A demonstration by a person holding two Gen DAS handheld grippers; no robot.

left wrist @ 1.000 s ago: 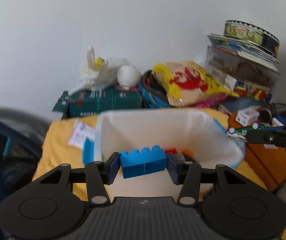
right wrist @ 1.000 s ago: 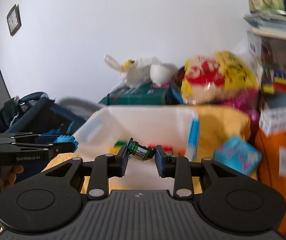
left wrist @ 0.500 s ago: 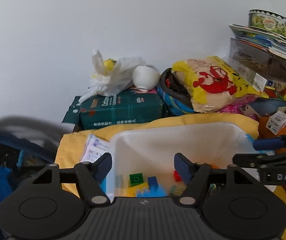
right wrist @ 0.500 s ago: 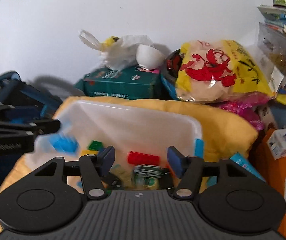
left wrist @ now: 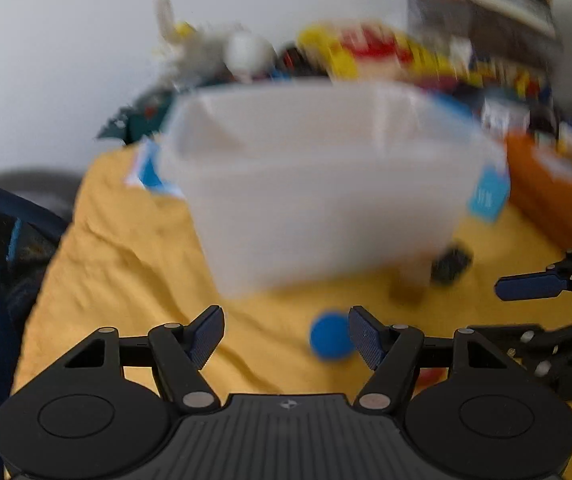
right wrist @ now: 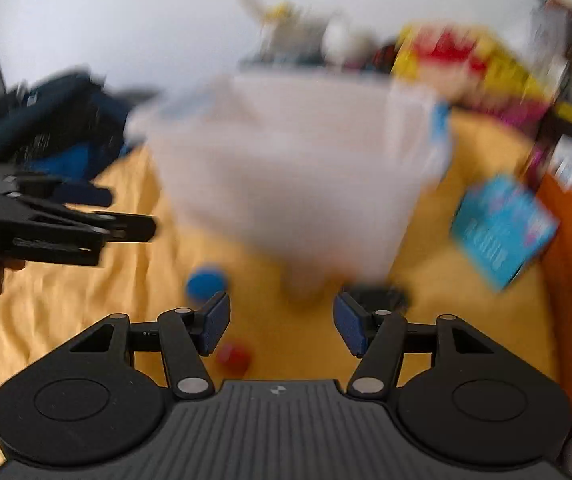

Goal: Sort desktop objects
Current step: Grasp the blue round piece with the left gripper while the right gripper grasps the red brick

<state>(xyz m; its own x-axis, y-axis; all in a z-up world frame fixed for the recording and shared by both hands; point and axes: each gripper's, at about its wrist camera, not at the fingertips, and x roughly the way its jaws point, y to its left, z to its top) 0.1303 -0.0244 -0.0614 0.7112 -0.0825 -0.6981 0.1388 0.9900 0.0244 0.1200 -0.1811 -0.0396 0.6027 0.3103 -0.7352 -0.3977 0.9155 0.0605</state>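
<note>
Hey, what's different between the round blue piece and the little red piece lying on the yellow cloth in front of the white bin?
The blue piece looks round and flat; the red piece looks blocky. In the right wrist view, the blue piece lies farther off, nearer the white bin; the red piece lies close in, by the right gripper. Blue looks somewhat larger. Both rest loose on the yellow cloth, outside the bin, ungripped.
</note>
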